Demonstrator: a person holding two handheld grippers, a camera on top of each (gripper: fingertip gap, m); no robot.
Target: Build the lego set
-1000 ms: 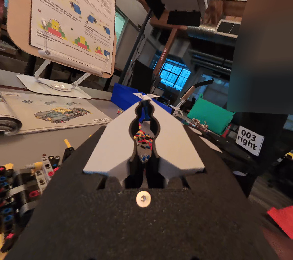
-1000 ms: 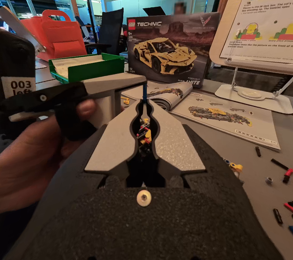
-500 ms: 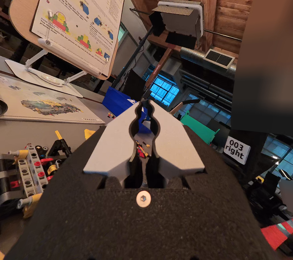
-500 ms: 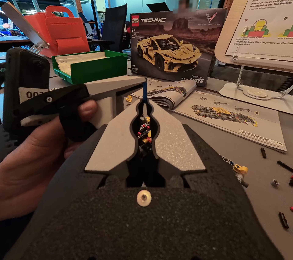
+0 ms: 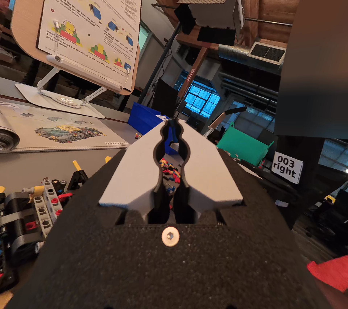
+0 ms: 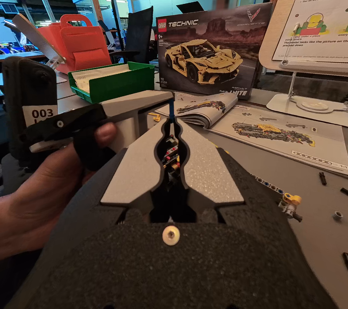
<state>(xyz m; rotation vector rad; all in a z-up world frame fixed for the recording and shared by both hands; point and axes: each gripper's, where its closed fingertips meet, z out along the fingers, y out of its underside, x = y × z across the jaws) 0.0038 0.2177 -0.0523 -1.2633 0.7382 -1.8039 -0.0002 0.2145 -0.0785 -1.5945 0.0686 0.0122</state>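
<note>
Lego build (image 5: 35, 211) sits half-made on the counter (image 5: 47, 162), many loose pieces (image 5: 169, 168) unused. Right tongs (image 6: 171, 121) clench a thin blue axle (image 6: 171, 109); left tongs (image 5: 171, 121) pinch its other end, both raised above the counter.

Your left wrist view sits low over the counter (image 5: 47, 164), tilted up toward the ceiling beams. Your right wrist view looks level across the counter, close behind its tool (image 6: 171, 121). Both catch the open instruction booklet (image 5: 62, 130) and the stand-up sheet board (image 6: 310, 17).
</note>
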